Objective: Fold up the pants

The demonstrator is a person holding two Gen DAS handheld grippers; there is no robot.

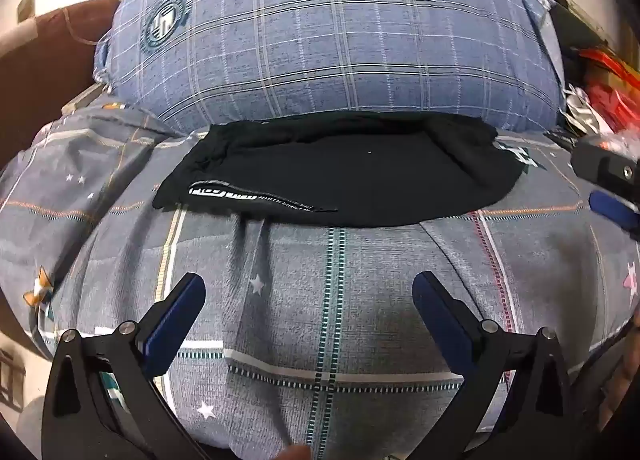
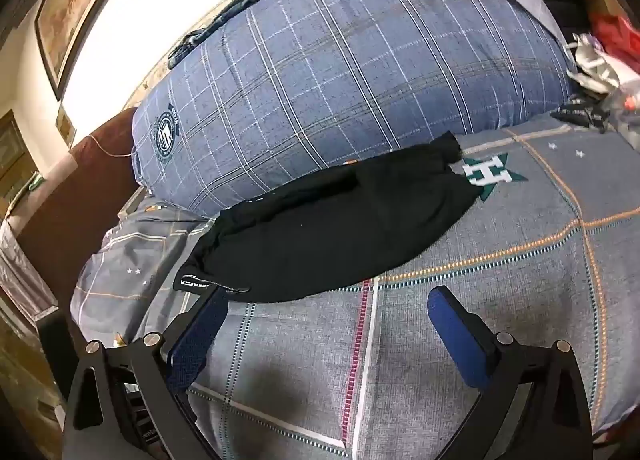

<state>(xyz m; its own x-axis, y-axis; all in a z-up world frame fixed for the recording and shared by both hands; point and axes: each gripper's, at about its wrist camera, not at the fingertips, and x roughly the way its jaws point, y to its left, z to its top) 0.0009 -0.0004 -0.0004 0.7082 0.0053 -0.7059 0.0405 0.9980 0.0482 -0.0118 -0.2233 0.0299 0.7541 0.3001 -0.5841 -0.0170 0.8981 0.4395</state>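
The black pants (image 1: 344, 176) are seen lying in a compact, already doubled bundle on the grey patterned bedsheet (image 1: 320, 300), pressed up against the foot of a large blue checked pillow (image 1: 340, 32). Both tools are held clear of the cloth: the left gripper (image 1: 308, 300) is spread wide and empty over bare sheet, and the right gripper (image 2: 328, 316) is likewise released, its left finger (image 2: 200, 332) just beside the pants' near edge by the white printed band (image 2: 196, 284). The greatest risk is judged to be a pinch that takes the sheet along with the garment, since both are soft and thin and the sheet is already rucked into ridges (image 1: 256, 236) near the hem. A one-layer grab is also thought possible, so that the stacked folds would be peeled apart and the bundle undone. The pants fabric appears matte, limp and slightly crumpled at the left end; the sheet looks like brushed woven cotton, and the pillow is plump and rounded.
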